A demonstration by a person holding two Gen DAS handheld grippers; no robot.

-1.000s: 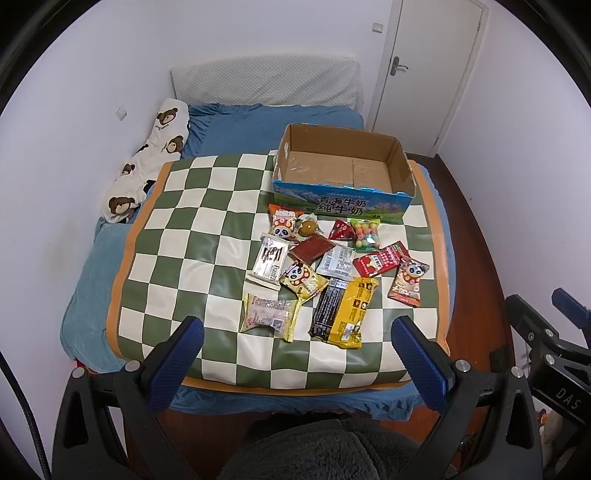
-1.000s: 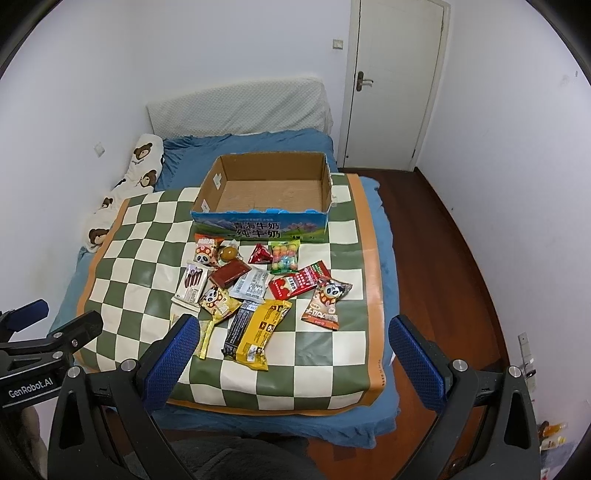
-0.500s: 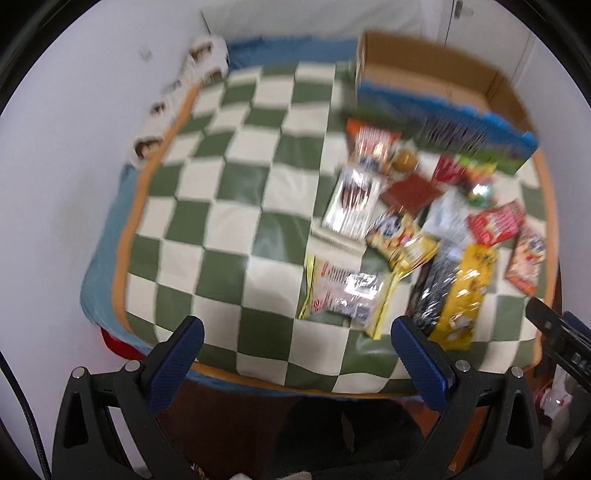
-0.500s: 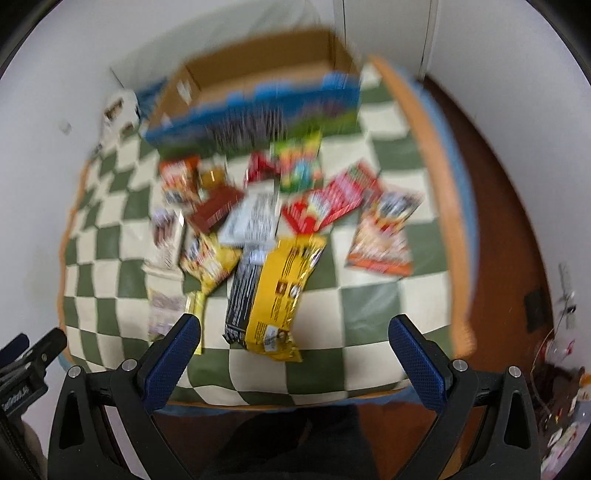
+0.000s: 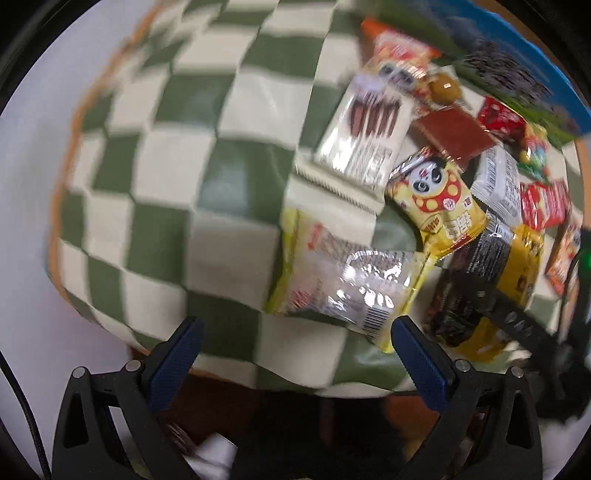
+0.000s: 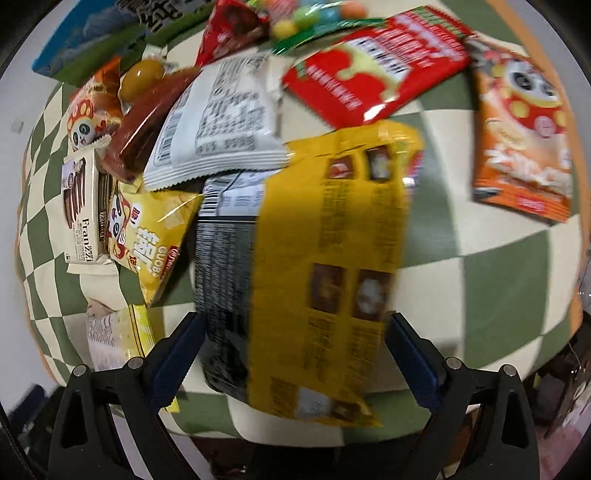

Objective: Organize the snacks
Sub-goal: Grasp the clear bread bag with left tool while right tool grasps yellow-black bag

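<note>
Your right claw (image 6: pixel 293 354) is spread wide and grips nothing; its blue fingers (image 6: pixel 413 360) stand on either side of the near end of the big yellow-and-black snack bag (image 6: pixel 314 266), which lies flat on the green-and-cream checked cloth (image 6: pixel 491 280). I cannot tell whether the pads touch the bag. Just beyond that bag sits a white packet (image 6: pixel 218 122) with printed text, its lower edge lapping over the bag's far end. Left of it lie a dark red bar (image 6: pixel 140 118), a yellow panda packet (image 6: pixel 151 236) and a cream wafer pack (image 6: pixel 81 218). Farther out are a red flat packet (image 6: pixel 373 70) and, well to the right, an orange panda packet (image 6: pixel 524 147). The blue carton (image 6: pixel 92 33) lies at the far edge, blurred.

Your left claw (image 5: pixel 293 354) is also released and empty. It hovers over the near edge of the cloth (image 5: pixel 155 206), with its right finger (image 5: pixel 421 362) just beside the corner of a clear-and-yellow packet (image 5: pixel 347 280). Past that packet lie the yellow panda packet (image 5: pixel 439 199) and the cream wafer pack (image 5: pixel 365 133); the yellow-and-black bag (image 5: pixel 491 280) is to the right. Your other tool's black frame (image 5: pixel 524 328) crosses that bag's near end. This view is smeared by motion, so the small print cannot be read.
</note>
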